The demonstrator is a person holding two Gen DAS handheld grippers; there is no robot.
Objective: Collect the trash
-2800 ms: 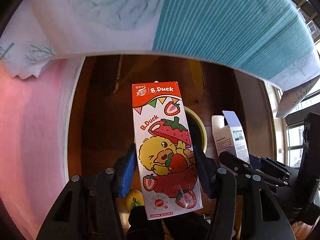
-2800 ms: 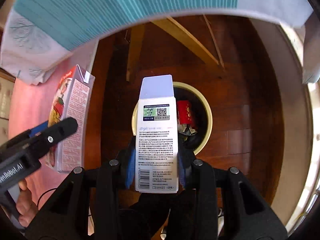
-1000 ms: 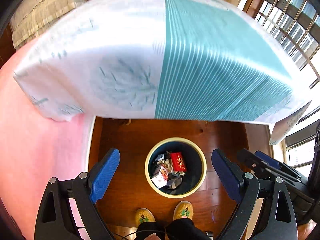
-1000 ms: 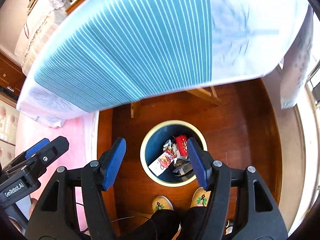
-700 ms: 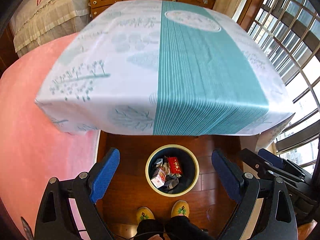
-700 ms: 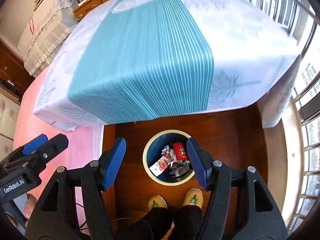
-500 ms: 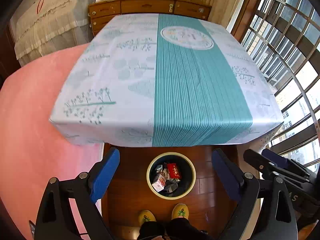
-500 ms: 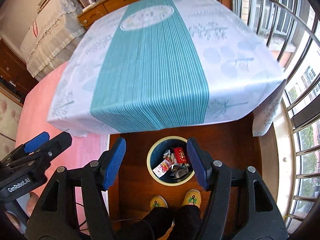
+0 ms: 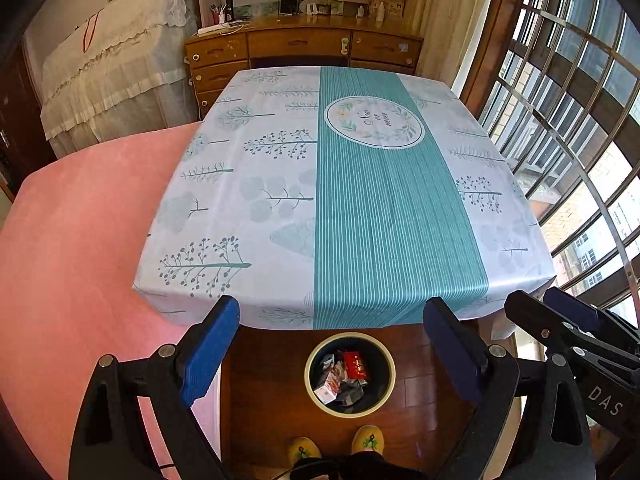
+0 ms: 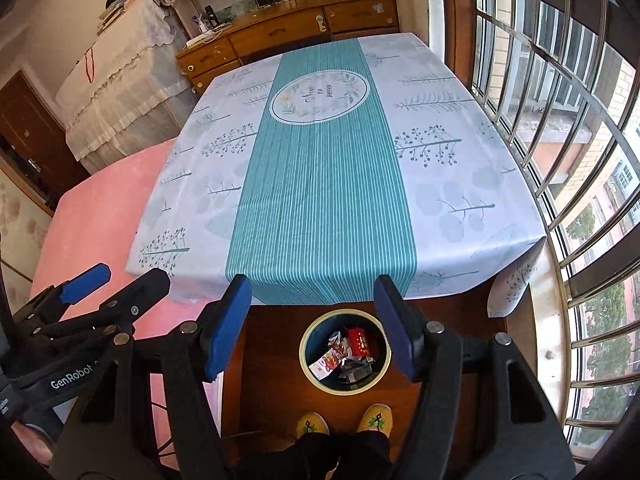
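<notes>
trash: cartons and wrappers (image 9: 345, 376) sit inside the bin (image 9: 386, 388) on the wood floor, below the table's near edge, by the slippers.
table (image 10: 320, 184): cloth top shows no trash; looks collected.
step: scan the top and floor for leftovers before closing out; keep both tools level and apart.
left gripper (image 9: 340, 348): fingers spread wide, nothing held or touched.
right gripper (image 10: 312, 324): fingers parted, nothing held.
</notes>
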